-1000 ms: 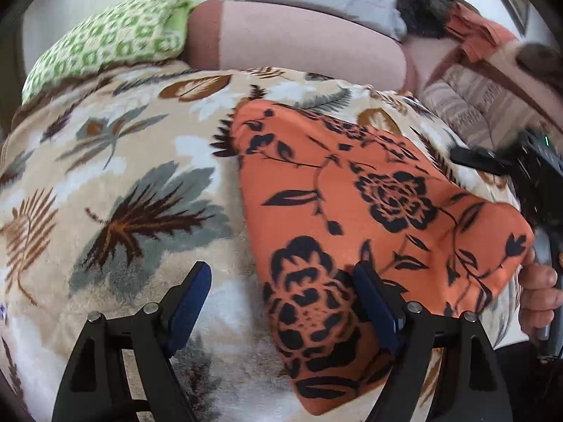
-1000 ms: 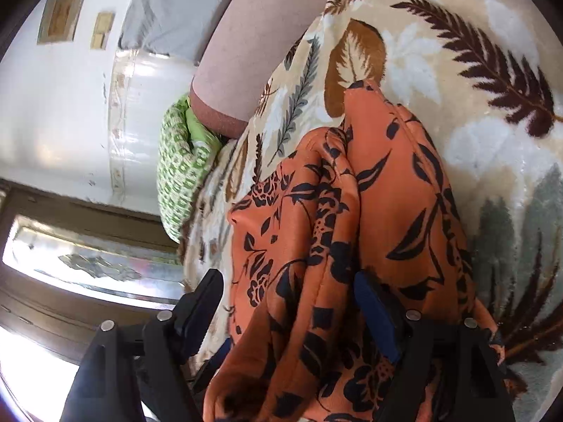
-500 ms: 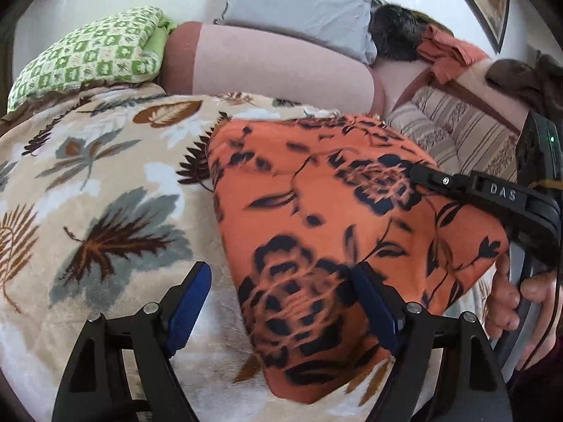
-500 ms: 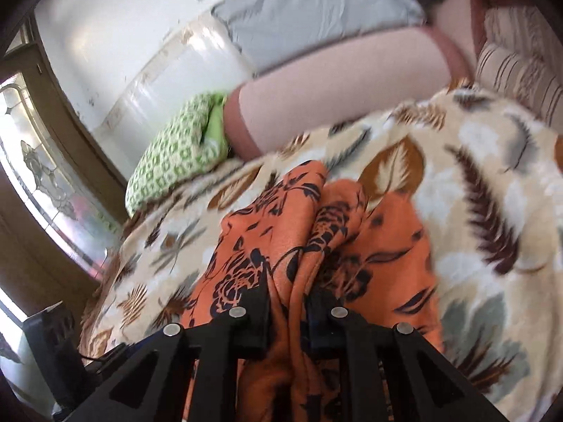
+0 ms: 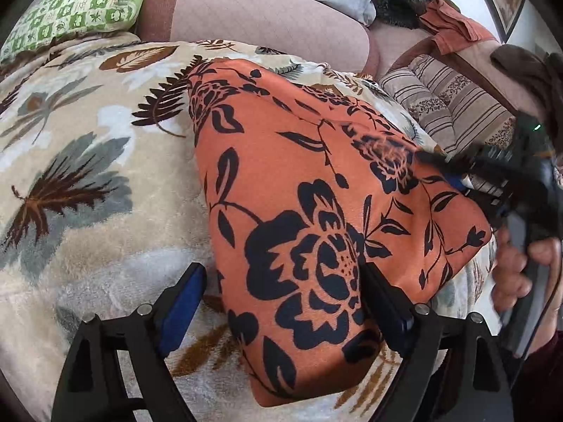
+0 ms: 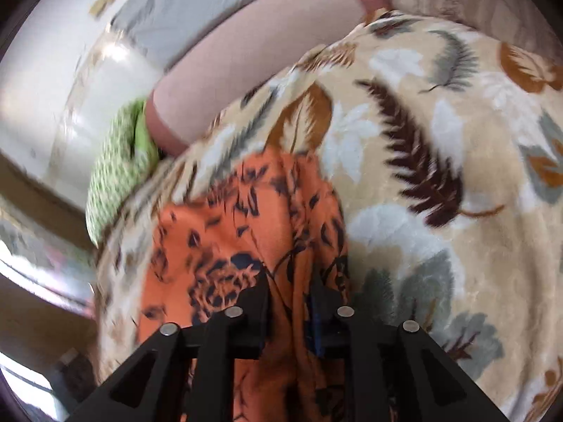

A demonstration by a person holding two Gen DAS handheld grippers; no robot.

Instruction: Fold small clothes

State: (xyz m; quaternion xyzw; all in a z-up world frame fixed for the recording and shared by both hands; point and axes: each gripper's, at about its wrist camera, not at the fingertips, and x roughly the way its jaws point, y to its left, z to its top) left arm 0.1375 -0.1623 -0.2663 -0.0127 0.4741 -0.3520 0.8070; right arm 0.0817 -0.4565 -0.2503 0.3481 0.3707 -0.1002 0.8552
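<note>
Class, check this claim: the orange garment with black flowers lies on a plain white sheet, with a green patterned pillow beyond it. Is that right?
Not quite. The orange garment lies on a beige leaf-patterned blanket, not a plain white sheet, as the left wrist view shows. The green patterned pillow does lie beyond it.

We found no text, label, brand, number or sign that we could read in either view. The right gripper [image 5: 492,176], at the right edge of the left wrist view, was too blurred for us to make out any lettering on it.
</note>
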